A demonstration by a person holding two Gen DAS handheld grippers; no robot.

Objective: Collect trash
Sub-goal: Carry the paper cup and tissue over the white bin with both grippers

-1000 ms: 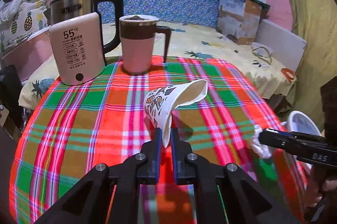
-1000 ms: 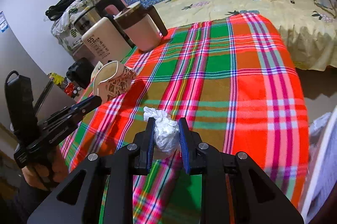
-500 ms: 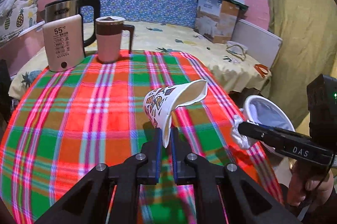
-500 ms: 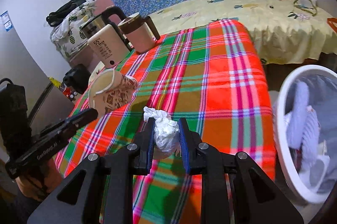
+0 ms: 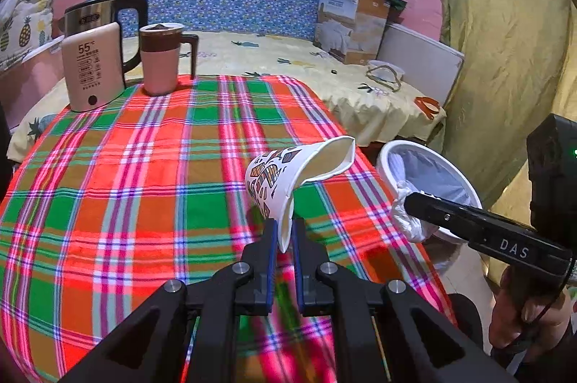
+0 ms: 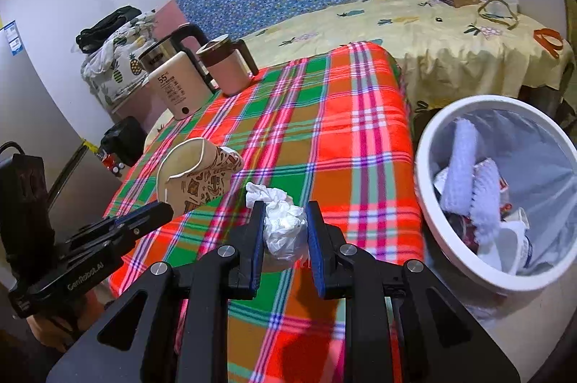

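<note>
My left gripper (image 5: 284,231) is shut on the rim of a patterned paper cup (image 5: 288,174) and holds it above the plaid-covered table (image 5: 144,184). The cup also shows in the right wrist view (image 6: 196,177). My right gripper (image 6: 285,224) is shut on a crumpled white tissue (image 6: 283,224), above the table's right edge; the tissue also shows in the left wrist view (image 5: 407,220). A white trash bin (image 6: 429,202) with a liner and several pieces of trash stands on the floor to the right of the table, also in the left wrist view (image 5: 404,148).
A kettle (image 5: 95,58) and a pink jug (image 5: 160,58) stand at the table's far left corner. A bed with a yellow sheet (image 5: 324,73) lies behind the table, with a cardboard box (image 5: 349,22) on it. A green curtain (image 5: 505,40) hangs at right.
Both grippers have moved right with their loads, toward the table's right edge. The trash bin has come fully into the right wrist view.
</note>
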